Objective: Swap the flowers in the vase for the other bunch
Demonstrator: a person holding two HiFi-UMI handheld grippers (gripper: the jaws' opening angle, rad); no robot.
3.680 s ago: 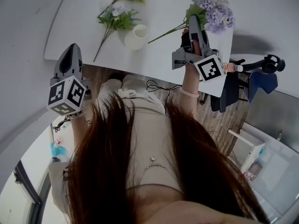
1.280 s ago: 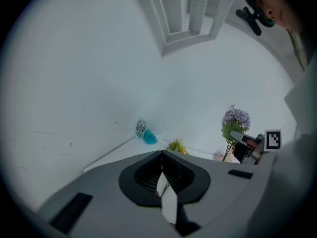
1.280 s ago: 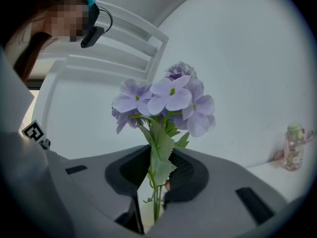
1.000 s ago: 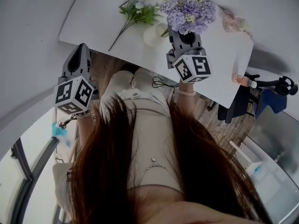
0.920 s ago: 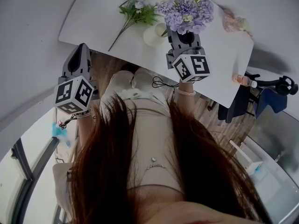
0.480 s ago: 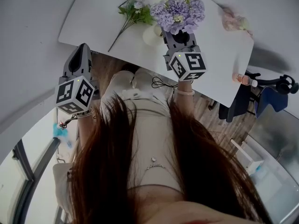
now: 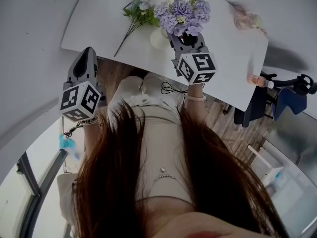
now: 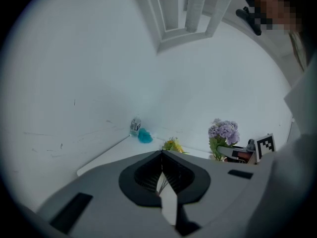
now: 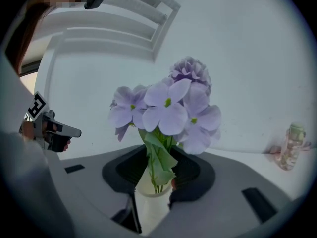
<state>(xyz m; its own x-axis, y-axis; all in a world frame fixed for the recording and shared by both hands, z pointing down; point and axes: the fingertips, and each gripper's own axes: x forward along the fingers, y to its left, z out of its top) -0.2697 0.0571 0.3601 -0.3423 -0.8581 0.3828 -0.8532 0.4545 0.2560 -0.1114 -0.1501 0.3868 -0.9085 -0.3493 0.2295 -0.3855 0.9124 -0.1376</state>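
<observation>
— Start with the biggest thing. What's in front of you?

— The white table [image 7: 99, 19].

— And the flowers?

— The purple bunch [image 7: 182, 15] stands upright with its stems down in the vase [image 9: 148, 205]. The other bunch [image 7: 140, 11], yellow and white among green leaves, lies flat on the table just beside the vase, to its left in the head view.

— Your tools?

— My right gripper [image 9: 158, 176] reaches over the table. Its jaws have just been opening and now stand apart. The purple bunch's stems are between them, but neither pad presses on them. My left gripper [image 8: 162, 176] hangs off the table's near edge, its jaws pressed together on nothing.

— The vase itself?

— Small, cream and upright, right below my right jaws.

— Anything smaller?

— A little bottle [image 9: 290, 148], well off to the right.
</observation>
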